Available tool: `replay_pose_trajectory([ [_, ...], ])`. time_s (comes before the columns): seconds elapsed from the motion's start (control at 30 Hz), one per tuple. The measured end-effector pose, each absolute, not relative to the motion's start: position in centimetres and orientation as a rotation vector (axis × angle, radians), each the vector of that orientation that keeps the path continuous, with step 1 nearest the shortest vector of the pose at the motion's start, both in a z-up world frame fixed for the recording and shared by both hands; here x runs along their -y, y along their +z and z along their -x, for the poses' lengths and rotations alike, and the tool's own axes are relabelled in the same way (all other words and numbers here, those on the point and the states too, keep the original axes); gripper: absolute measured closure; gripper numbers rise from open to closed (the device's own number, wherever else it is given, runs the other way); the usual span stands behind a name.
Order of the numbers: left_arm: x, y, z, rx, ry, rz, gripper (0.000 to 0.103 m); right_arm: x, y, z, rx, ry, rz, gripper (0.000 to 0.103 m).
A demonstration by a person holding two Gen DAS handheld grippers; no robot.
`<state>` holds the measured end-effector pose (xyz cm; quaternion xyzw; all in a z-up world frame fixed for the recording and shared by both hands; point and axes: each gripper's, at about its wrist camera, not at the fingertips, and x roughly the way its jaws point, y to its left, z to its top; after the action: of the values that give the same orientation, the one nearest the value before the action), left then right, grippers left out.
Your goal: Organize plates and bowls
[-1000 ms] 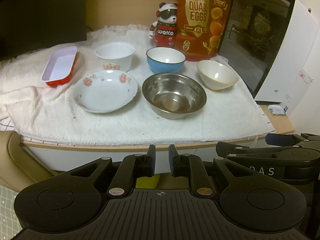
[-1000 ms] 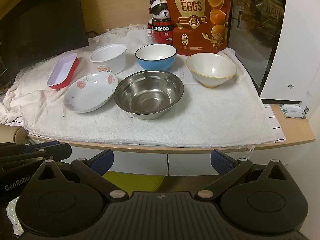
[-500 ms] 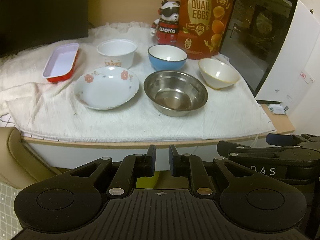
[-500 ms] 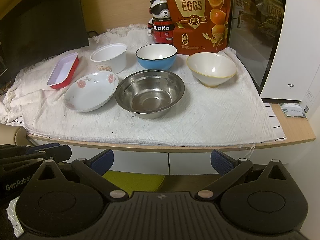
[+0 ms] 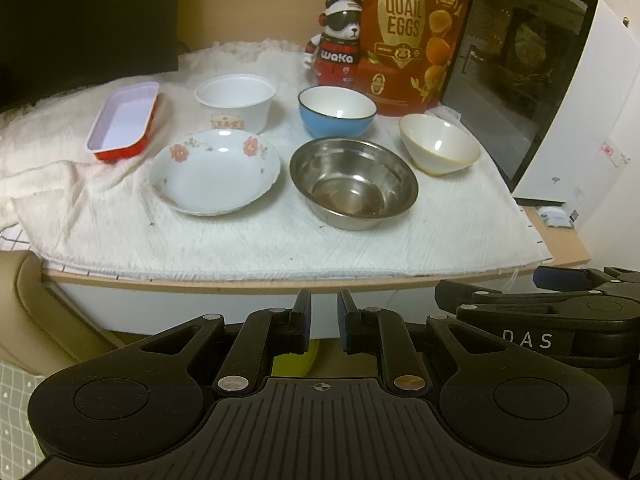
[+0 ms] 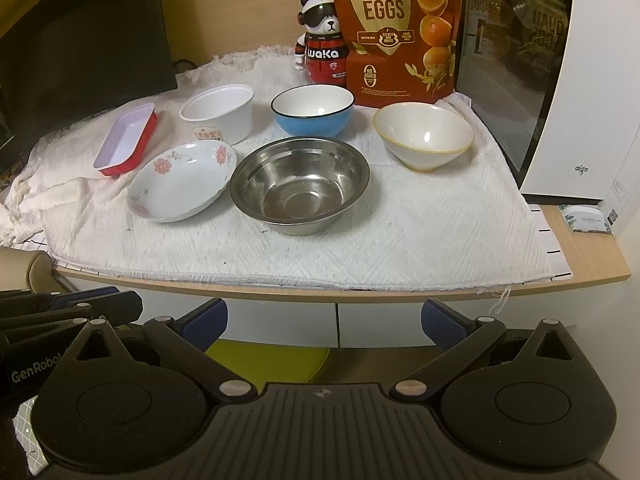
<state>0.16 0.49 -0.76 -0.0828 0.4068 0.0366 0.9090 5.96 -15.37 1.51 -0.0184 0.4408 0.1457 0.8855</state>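
On the white cloth stand a floral plate, a steel bowl, a blue bowl, a cream bowl with a yellow rim, a white tub and a red tray. My left gripper is nearly shut and empty, below the table's front edge. My right gripper is open and empty, also below the edge; its side shows in the left wrist view.
A panda figurine and a quail eggs bag stand at the back. A white appliance with a dark glass door stands at the right. A dark screen stands at the back left. A small packet lies on the bare wood.
Both grippers have moved slightly closer to the table; the dishes look a little larger. Nothing on the table has moved, and the jaws are unchanged.
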Motion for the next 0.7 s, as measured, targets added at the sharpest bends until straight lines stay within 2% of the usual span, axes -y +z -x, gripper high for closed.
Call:
replay_pose_trajectory([
  [0.7, -0.47, -0.72, -0.27, -0.841, 0.076, 0.171, 0.085, 15.24, 1.54, -6.17, -0.922, 0.3, 0.038, 0.0],
])
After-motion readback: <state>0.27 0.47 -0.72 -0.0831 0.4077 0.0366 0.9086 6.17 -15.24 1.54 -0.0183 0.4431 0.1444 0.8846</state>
